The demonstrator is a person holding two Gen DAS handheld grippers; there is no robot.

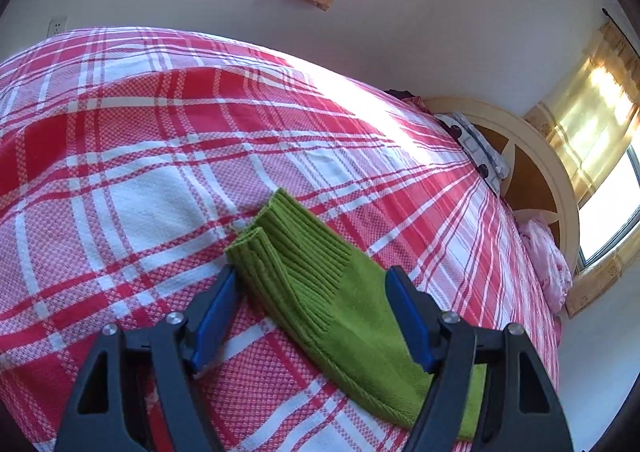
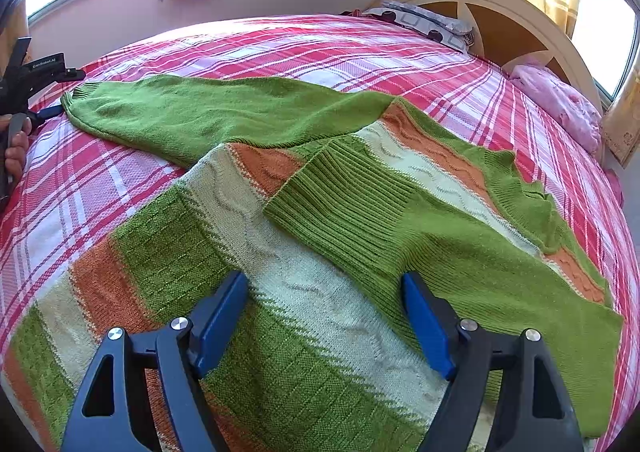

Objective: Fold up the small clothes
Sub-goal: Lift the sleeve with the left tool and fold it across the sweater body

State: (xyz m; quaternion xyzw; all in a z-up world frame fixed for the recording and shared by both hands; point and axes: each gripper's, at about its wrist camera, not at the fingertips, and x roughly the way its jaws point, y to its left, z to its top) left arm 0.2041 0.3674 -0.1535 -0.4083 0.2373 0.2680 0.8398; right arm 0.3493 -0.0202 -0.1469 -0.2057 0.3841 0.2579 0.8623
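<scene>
My left tool (image 1: 310,316) stands open astride the ribbed cuff (image 1: 280,244) of the sweater (image 2: 280,252), low in its frame, gripping nothing. If I close too shallow, I expect the knit to slip or bunch. My right tool (image 2: 324,320), also open, hovers over the body, where the folded sleeve (image 2: 360,219) could shift. Pillows (image 2: 556,99) at upper right lie clear on the bed (image 1: 160,131).
</scene>
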